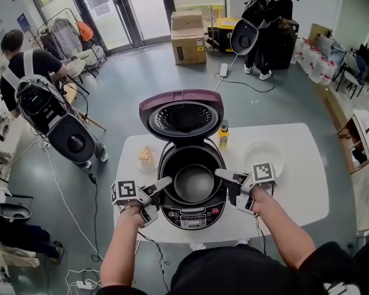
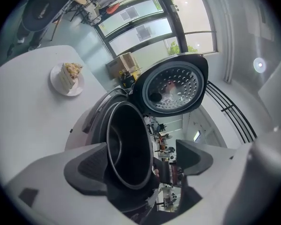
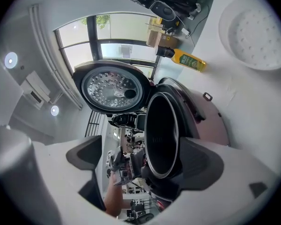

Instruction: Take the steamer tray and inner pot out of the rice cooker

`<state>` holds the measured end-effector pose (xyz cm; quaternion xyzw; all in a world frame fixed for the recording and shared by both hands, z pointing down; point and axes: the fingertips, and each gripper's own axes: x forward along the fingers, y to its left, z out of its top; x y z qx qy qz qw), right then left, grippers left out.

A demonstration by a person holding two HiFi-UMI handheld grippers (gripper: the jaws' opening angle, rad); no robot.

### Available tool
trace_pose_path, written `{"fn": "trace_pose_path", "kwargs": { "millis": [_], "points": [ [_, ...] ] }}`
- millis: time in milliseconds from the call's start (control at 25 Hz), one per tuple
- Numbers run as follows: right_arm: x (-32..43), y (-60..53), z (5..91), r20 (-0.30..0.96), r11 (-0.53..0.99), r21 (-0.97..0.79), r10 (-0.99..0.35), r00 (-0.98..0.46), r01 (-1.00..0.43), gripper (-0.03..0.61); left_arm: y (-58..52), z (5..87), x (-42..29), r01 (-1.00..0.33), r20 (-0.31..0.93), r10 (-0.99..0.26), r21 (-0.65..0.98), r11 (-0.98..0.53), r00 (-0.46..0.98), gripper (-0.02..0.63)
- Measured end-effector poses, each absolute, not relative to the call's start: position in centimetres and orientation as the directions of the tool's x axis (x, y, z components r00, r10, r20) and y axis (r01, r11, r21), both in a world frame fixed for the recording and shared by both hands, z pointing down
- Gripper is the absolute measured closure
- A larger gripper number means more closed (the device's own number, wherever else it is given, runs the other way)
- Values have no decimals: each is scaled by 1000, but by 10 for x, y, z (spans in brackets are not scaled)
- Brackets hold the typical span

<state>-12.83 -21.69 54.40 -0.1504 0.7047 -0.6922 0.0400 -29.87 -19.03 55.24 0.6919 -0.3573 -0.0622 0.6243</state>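
Note:
The rice cooker (image 1: 192,216) stands open on the white table (image 1: 307,189), its lid (image 1: 181,117) tipped back. The dark inner pot (image 1: 194,183) sits inside it. The white perforated steamer tray (image 1: 263,157) lies on the table to the cooker's right and also shows in the right gripper view (image 3: 256,31). My left gripper (image 1: 160,195) is at the pot's left rim, and my right gripper (image 1: 226,186) is at its right rim. Both are open. In each gripper view the jaws straddle the pot's rim (image 2: 131,149) (image 3: 163,135) without pressing on it.
A yellow bottle (image 1: 223,134) stands behind the cooker on the right. A slice of cake on a small plate (image 1: 146,155) lies to the cooker's left. Other people stand around the room, and cardboard boxes (image 1: 188,37) sit by the glass doors. Cables trail over the floor.

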Motion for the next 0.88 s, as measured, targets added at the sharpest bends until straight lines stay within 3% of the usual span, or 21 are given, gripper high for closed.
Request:
{"fn": "trace_pose_path", "kwargs": {
  "millis": [120, 360, 520, 560, 640, 880],
  "points": [
    [-133, -218, 549, 183, -9, -982, -245, -952, -187, 70, -190, 557, -304, -448, 390, -564, 893, 40, 728, 231],
    [-128, -215, 564, 284, 36, -954, -214, -935, -298, 251, -187, 569, -308, -524, 457, -527, 852, 27, 717, 354],
    [-117, -217, 584, 372, 92, -914, -201, -906, -395, 517, -186, 579, -316, -579, 517, -515, 814, 48, 684, 482],
    [-117, -217, 586, 375, 95, -913, -194, -907, -397, 549, -185, 582, -320, -598, 535, -515, 800, 54, 669, 527],
    [-117, -217, 588, 369, 95, -916, -183, -911, -390, 551, -184, 587, -324, -623, 560, -519, 779, 66, 646, 586],
    [-115, -217, 588, 360, 95, -919, -187, -914, -382, 557, -185, 589, -323, -625, 567, -521, 776, 79, 638, 591]
  ]
}}
